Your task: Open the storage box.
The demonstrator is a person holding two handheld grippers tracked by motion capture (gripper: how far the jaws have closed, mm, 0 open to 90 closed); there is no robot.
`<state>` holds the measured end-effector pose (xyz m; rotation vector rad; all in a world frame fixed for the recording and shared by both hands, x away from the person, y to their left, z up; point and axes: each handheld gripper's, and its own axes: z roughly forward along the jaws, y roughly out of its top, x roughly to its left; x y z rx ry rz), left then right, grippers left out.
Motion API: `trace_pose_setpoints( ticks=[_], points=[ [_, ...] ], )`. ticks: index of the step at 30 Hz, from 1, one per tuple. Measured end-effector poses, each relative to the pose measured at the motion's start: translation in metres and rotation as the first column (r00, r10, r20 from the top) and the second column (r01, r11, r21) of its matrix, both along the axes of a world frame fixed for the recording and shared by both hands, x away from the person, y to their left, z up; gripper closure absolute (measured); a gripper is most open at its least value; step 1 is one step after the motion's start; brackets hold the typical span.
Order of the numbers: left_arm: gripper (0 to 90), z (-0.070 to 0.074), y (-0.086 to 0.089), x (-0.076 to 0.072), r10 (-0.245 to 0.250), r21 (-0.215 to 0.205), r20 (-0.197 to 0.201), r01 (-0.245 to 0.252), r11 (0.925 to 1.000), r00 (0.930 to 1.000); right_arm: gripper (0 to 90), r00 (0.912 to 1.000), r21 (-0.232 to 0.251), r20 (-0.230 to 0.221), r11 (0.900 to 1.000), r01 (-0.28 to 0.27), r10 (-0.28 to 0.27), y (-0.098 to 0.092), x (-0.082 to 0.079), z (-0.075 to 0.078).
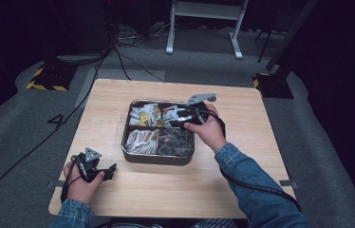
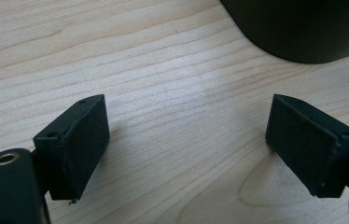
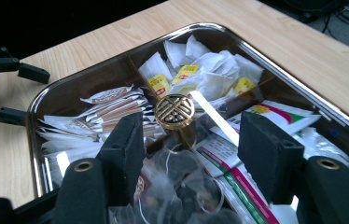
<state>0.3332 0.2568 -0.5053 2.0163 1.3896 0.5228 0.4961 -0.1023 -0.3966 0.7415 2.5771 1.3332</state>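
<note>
A metal tray (image 1: 156, 159) with four compartments sits mid-table, a brass knob (image 3: 174, 111) at its centre divider. It holds yellow-tagged tea bags (image 3: 200, 70), brown-striped sachets (image 3: 112, 109), white packets with red and green stripes (image 3: 280, 112) and clear-wrapped dark bags (image 3: 182, 182). My right gripper (image 1: 173, 117) hovers over the tray's far right compartment, open (image 3: 191, 130), the knob between its jaws but farther off. My left gripper (image 1: 111, 170) rests open on the bare wood (image 2: 186, 135), left of the tray's near corner (image 2: 303, 28).
The wooden table (image 1: 175, 190) ends just behind the left hand. On the grey floor beyond lie black cables (image 1: 118, 52), a white stand's legs (image 1: 204, 28) and yellow-black striped bases (image 1: 47, 78).
</note>
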Motion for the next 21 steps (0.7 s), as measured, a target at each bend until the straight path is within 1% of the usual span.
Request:
trace_pose_setpoints(
  ticks=[1, 2, 6, 9, 12, 14, 16, 21],
  points=[
    [14.0, 0.0, 0.0, 0.0, 0.0, 0.0, 0.0, 0.0, 1.0, 1.0, 41.3, 1.0, -0.008, -0.002, 1.0, -0.004, 0.004, 0.005, 0.002, -0.004],
    [14.0, 0.0, 0.0, 0.0, -0.002, 0.0, 0.0, 0.002, 1.0, 1.0, 41.3, 1.0, -0.008, -0.002, 1.0, -0.004, 0.004, 0.005, 0.002, -0.004],
    [13.9, 0.0, 0.0, 0.0, -0.001, -0.004, 0.0, 0.001, 1.0, 1.0, 41.3, 0.9999, -0.021, -0.017, 1.0, -0.005, 0.004, 0.015, 0.007, -0.015],
    [13.9, 0.0, -0.001, 0.001, -0.003, -0.003, 0.0, 0.003, 1.0, 1.0, 41.7, 0.9997, -0.031, -0.023, 0.999, -0.008, 0.007, 0.022, 0.009, -0.02],
    [13.9, 0.0, -0.001, 0.001, -0.003, -0.003, 0.0, 0.003, 1.0, 1.0, 42.0, 0.9995, -0.058, -0.026, 0.998, -0.016, 0.015, 0.032, 0.01, -0.025],
    [13.9, 0.0, -0.001, 0.001, -0.004, -0.004, -0.001, 0.004, 1.0, 1.0, 42.2, 0.9996, -0.081, -0.019, 0.997, -0.022, 0.02, 0.037, 0.011, -0.028],
    [13.9, 0.0, -0.001, 0.001, -0.004, -0.004, -0.001, 0.004, 1.0, 1.0, 42.2, 0.9996, -0.09, -0.022, 0.996, -0.021, 0.019, 0.041, 0.012, -0.033],
    [14.0, 0.0, -0.001, 0.001, -0.007, -0.003, -0.001, 0.007, 1.0, 1.0, 43.4, 0.9995, -0.095, -0.027, 0.995, -0.017, 0.014, 0.048, 0.015, -0.039]
  ],
)
